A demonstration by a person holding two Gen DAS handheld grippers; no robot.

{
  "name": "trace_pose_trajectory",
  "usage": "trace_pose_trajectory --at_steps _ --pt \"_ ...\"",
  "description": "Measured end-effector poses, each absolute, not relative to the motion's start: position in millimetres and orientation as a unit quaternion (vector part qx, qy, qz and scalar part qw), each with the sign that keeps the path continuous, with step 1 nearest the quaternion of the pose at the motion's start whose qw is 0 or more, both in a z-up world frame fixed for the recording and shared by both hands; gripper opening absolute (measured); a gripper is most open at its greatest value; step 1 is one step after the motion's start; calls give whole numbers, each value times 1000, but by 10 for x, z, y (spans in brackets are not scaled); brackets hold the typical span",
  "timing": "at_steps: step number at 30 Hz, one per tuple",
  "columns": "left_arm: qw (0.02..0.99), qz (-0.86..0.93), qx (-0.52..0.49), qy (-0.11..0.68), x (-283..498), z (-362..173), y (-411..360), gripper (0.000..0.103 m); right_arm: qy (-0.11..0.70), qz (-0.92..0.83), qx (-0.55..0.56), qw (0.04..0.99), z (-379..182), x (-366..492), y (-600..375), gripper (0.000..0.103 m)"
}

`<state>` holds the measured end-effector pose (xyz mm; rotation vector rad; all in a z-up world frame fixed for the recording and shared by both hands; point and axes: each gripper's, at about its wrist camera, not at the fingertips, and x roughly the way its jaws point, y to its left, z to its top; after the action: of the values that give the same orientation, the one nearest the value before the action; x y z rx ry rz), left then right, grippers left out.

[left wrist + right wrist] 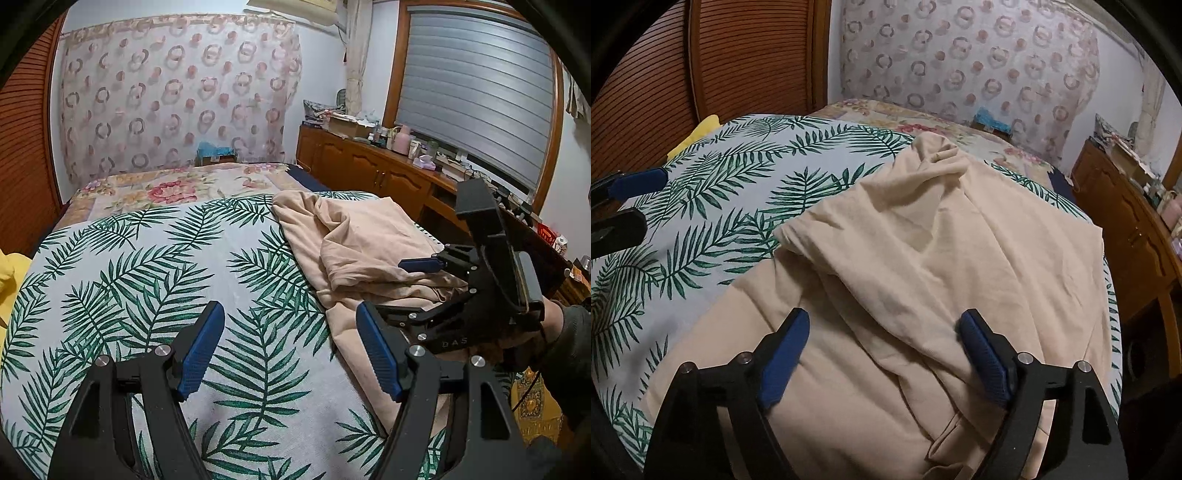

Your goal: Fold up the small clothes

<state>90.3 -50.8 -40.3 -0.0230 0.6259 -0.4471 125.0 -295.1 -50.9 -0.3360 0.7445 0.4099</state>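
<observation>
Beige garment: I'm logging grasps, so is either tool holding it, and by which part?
Nothing is held. The left tool is open over the leaf-print cover; the right tool is open above the beige garment.

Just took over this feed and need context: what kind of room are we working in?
Most likely a home bedroom: a bed under a leaf-print cover, wooden cabinets below a shuttered window.

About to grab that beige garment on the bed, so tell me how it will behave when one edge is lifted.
The beige garment will probably be floppy: it lies in soft rumpled folds, so a lifted edge should drape and drag the rest. It looks thin and likely light. Layers overlap near the right gripper, so a pinch may catch more than one; both grippers, left gripper included, are open.
</observation>
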Motion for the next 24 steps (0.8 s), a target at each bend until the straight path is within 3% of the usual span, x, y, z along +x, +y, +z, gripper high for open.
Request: trace_pose_trajectory --at_steps 7,9,15,24 --pt "926 -218 -11 307 906 -424 -512 75 364 195 -164 896 -483 1243 -2954 85" --pt "926 -219 -11 309 914 -442 -514 75 360 204 -162 896 -424 1243 -2959 73" --pt "925 -221 -13 309 909 -468 -513 75 351 242 -164 890 -195 1299 -2841 53" --pt "922 -225 -13 314 902 -501 -510 75 383 266 -203 861 -305 1588 -2514 49"
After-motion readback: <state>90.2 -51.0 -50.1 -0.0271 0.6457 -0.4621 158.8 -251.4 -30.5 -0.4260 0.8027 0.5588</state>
